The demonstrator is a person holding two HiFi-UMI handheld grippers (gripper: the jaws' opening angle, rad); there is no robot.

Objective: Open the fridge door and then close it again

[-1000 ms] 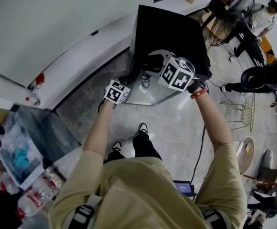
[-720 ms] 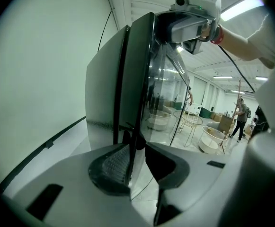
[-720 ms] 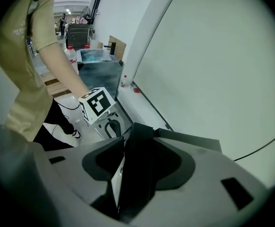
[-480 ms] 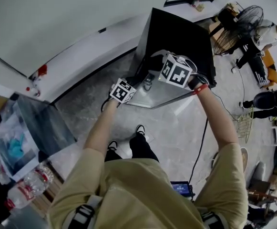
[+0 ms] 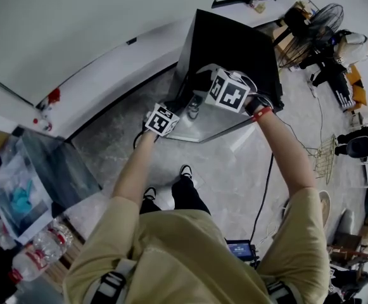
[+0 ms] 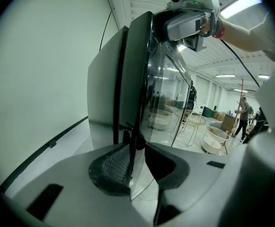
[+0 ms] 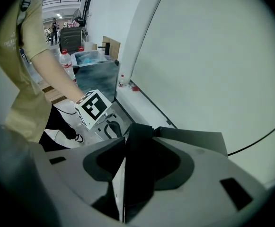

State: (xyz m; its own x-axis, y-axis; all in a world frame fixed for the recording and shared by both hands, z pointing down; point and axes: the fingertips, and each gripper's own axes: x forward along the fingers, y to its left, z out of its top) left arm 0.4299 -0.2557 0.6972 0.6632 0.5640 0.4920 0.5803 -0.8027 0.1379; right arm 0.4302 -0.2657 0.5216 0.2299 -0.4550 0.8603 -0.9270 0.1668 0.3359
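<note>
Gripping door edge (image 6: 136,79), left tongs (image 6: 137,150)

The fridge (image 5: 234,43) stands in front of me with its back to the wall (image 5: 76,30). Its door (image 5: 203,128) is on the side facing me. My left gripper (image 6: 136,150) is at the door's side edge, with that edge between its 2 jaws. My right gripper (image 7: 139,141) is above the left one, its 2 jaws closing with the door's top corner between them. A fan (image 5: 313,21) stands behind the fridge, to the right. A case (image 5: 50,170) stands at my left, with bottles (image 5: 41,258) beside it, nearer to me.
</note>
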